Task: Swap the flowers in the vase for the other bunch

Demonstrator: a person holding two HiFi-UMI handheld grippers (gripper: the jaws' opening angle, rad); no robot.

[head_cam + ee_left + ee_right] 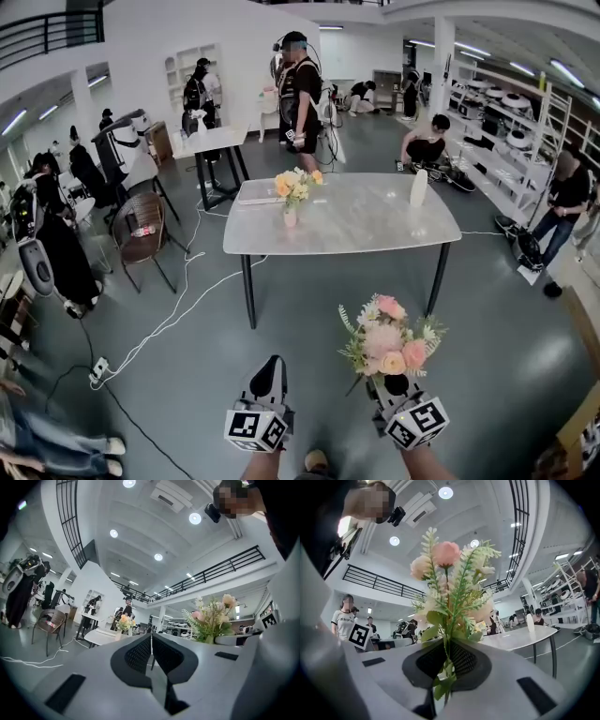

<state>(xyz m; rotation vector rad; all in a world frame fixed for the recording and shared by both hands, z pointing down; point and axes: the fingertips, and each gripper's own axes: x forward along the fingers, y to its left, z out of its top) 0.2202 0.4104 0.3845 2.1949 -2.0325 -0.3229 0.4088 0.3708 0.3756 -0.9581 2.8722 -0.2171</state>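
Note:
A small pale vase with a yellow and orange bunch stands on the grey marble table, some way ahead of me. My right gripper is shut on the stems of a pink and peach bouquet with green fern, held upright low in the head view. In the right gripper view the stems run down between the closed jaws of that gripper, and the blooms fill the middle. My left gripper is shut and holds nothing; in its own view the gripper points at the distant vase flowers.
A white bottle and a flat white tray also sit on the table. White cables trail over the floor at left near a brown chair. A person stands behind the table; others work around the hall.

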